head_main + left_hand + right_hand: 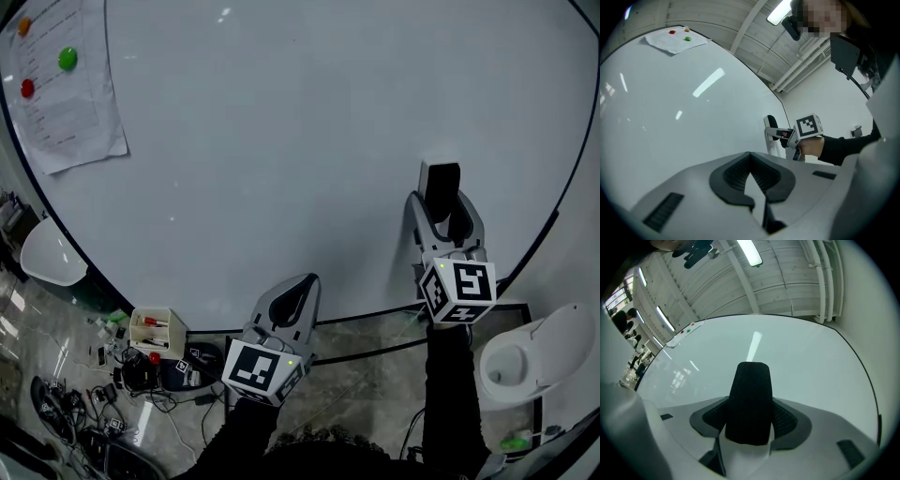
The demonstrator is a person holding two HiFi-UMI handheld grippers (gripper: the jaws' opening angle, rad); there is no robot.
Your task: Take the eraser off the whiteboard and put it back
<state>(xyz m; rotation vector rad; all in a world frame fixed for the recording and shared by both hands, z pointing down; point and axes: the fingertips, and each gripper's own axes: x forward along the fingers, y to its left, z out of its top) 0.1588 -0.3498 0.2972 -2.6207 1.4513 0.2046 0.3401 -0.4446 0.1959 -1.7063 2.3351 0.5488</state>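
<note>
A black-faced eraser [441,185] with a white body stands against the whiteboard [281,141] at its lower right. My right gripper [448,208] reaches up to it, and its two fingers flank the eraser's sides. In the right gripper view the eraser [750,394] fills the gap and both pads [790,420] press on it. My left gripper [296,289] hangs lower left of it near the board's bottom edge, shut and empty. In the left gripper view its tips [750,153] meet, and the eraser [772,123] shows far off at the board.
A sheet of paper [70,94] is pinned to the board's upper left with a green [67,58] and a red magnet [27,88]. Below the board are a small box of markers [155,330], tangled cables [94,408], and white rounded objects [534,361] at both sides.
</note>
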